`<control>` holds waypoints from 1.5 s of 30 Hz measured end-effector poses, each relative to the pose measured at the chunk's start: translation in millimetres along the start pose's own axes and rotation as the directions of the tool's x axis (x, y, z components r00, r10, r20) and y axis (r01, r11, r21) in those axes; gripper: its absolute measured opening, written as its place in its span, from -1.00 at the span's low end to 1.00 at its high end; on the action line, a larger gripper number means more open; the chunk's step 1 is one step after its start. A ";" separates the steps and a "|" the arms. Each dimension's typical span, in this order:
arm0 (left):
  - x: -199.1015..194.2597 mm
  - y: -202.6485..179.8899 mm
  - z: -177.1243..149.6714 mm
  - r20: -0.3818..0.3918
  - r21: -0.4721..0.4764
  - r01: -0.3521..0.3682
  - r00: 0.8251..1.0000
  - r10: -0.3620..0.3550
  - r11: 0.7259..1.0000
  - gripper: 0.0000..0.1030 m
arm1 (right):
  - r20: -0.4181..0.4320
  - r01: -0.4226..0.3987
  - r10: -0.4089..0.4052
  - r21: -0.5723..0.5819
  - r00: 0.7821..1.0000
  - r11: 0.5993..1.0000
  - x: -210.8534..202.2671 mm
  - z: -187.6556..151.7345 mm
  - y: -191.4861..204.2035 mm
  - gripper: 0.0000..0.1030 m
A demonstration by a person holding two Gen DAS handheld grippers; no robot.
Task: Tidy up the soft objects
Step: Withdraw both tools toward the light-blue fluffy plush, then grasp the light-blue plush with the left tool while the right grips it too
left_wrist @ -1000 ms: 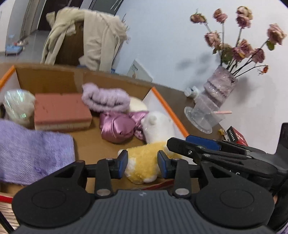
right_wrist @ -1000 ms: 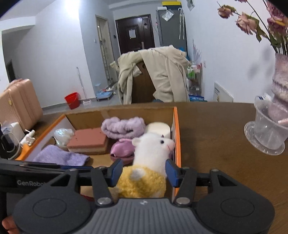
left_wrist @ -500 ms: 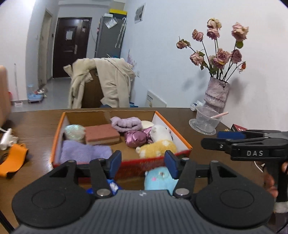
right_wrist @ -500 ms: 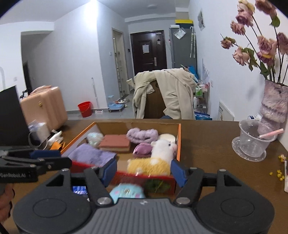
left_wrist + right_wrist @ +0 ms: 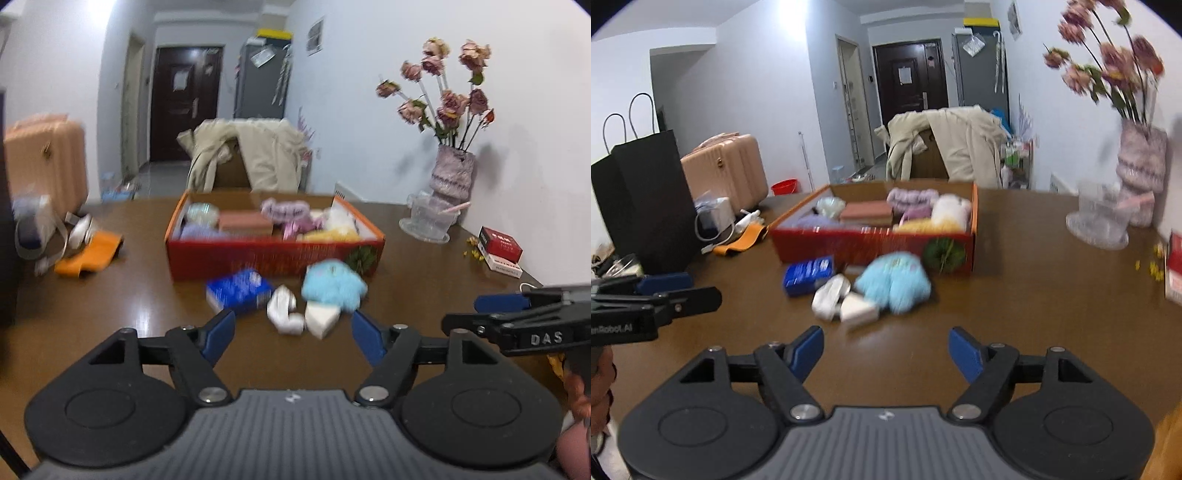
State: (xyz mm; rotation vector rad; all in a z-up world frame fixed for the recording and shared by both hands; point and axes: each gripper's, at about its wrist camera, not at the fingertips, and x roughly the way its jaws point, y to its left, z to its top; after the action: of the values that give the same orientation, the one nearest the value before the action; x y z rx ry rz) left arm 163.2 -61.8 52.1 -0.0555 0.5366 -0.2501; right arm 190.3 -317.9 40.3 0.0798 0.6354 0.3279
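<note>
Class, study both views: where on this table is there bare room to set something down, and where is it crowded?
Bare wood lies between the orange-red box and the clear dish by the vase, and in front of both open tongs. It is crowded just before the box: blue packet, white bundles and blue plush bunch together.

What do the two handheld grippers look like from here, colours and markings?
Both look alike: the left gripper and the right gripper have matte black linkage arms with silver pivot screws, blue pads on the fingertips, and a ribbed dark grey body with round black discs either side. Seen side-on, the right one reads "DAS" in white; the left carries white lettering too.
</note>
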 end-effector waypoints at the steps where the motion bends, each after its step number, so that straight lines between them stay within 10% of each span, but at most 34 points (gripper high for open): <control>1: -3.7 1.1 -7.5 -0.008 -0.018 -0.002 1.000 0.001 1.000 0.42 | -0.001 -0.012 0.012 0.009 1.000 1.000 -3.4 -6.5 0.6 0.46; 14: 23.2 -3.6 -31.9 -0.068 -0.057 0.007 0.998 -0.011 0.998 0.41 | 0.008 -0.039 0.039 0.036 0.999 0.999 -9.1 -29.0 -4.2 0.46; 25: 126.8 -5.6 24.6 -0.104 -0.049 0.112 0.988 -0.117 0.993 -0.14 | 0.035 -0.045 0.041 0.102 0.999 0.994 76.4 14.9 -24.2 0.16; 38: 236.1 25.2 31.3 -0.242 -0.215 0.231 0.929 -0.281 0.949 -0.21 | 0.009 -0.156 0.162 0.341 0.987 0.927 189.5 33.0 -72.5 -0.39; 45: 237.1 24.6 30.0 -0.226 -0.221 0.233 0.932 -0.282 0.947 -0.31 | 0.028 -0.170 0.171 0.347 0.985 0.923 192.7 28.8 -72.5 -0.42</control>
State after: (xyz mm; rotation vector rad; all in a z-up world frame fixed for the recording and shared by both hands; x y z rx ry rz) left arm 380.8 -97.7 -43.2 -0.2855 0.8114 -0.4682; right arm 373.1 -323.2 -58.9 0.4774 0.6856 0.3805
